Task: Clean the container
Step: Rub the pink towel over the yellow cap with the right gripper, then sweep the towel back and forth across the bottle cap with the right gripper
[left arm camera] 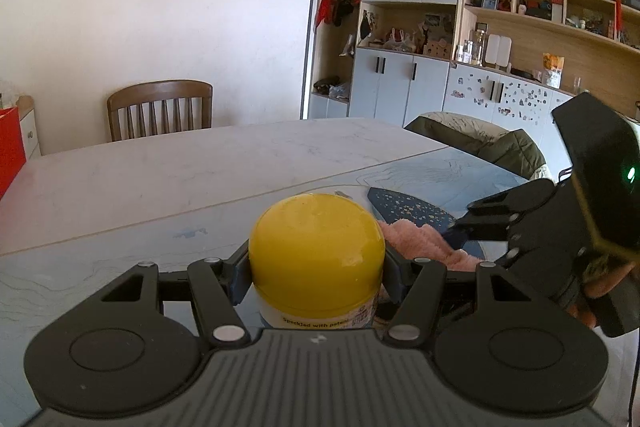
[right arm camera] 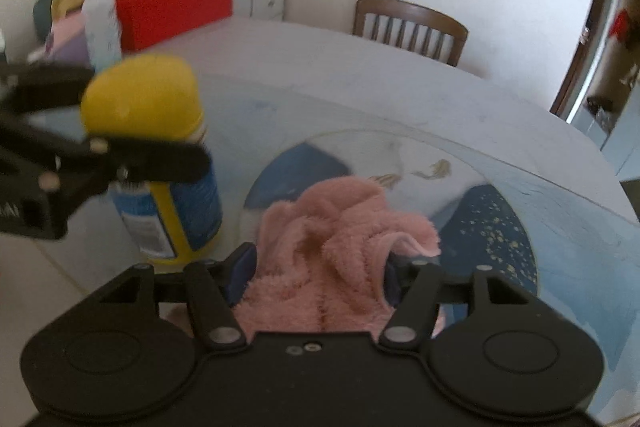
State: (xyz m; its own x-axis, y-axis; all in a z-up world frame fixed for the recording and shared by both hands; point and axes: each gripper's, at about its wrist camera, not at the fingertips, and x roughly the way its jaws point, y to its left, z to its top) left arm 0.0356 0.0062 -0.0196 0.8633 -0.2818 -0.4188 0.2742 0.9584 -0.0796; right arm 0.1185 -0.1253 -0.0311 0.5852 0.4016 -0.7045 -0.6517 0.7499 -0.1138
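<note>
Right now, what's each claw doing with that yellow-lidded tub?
Left claw clamped on yellow-lidded container. Right claw open around pink cloth. Nothing in the way.

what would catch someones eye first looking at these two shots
The bright yellow lid of the container stands out first, clamped between the left gripper at the near edge of the table. Next comes the fluffy pink cloth, bunched on the table to the container's right, between the spread fingers of the right gripper. Behind, a wooden chair stands against the white wall.
</note>
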